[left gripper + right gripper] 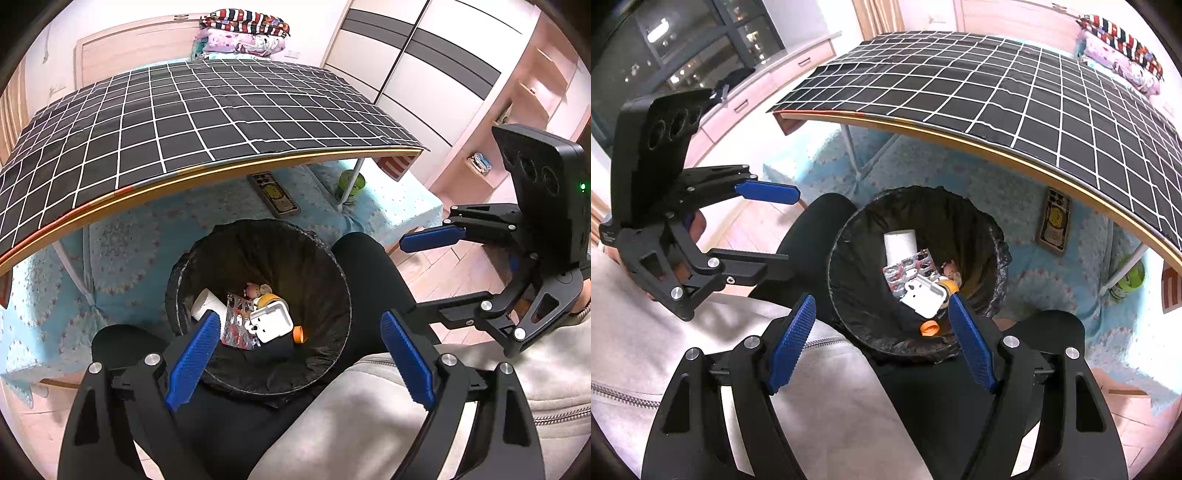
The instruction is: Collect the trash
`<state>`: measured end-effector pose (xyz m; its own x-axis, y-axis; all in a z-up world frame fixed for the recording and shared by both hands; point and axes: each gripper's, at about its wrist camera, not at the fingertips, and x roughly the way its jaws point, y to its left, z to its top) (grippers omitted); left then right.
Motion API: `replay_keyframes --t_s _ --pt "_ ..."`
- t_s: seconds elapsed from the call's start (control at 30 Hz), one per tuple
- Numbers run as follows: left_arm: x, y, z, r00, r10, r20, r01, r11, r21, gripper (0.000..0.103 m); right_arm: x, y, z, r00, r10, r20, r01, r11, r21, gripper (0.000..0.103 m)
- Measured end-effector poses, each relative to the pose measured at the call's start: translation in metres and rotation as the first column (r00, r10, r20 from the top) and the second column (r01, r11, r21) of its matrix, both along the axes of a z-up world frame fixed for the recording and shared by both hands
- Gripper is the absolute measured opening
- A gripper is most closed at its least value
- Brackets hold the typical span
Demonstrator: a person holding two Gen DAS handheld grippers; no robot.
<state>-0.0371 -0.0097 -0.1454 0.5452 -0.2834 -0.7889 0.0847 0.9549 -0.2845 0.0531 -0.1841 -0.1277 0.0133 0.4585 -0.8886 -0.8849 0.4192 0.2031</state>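
Trash (258,314) lies in the bin (328,258); both hand-held grippers spread, empty

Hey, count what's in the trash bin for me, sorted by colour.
In the bin:
White: 2, the tube and the box
Silver: 1, the blister pack
Orange: 1, the cap
Yellow: 1, the roll
Pink: 1, the small figure
Total: 6 visible

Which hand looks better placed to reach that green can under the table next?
Probably the right gripper: it is open and empty, and in its view the green can lies on its right side. The left gripper, open too, sits farther over.
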Motion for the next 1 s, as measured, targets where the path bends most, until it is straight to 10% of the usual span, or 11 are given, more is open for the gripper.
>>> replay_keyframes --t_s 1.0 --pt "0.0005 -0.0019 0.0018 1.0 -0.004 0.002 0.004 1.0 0.001 0.085 0.0005 0.0023 -0.0001 1.0 0.007 -0.001 -0.007 1.0 -0.003 0.074"
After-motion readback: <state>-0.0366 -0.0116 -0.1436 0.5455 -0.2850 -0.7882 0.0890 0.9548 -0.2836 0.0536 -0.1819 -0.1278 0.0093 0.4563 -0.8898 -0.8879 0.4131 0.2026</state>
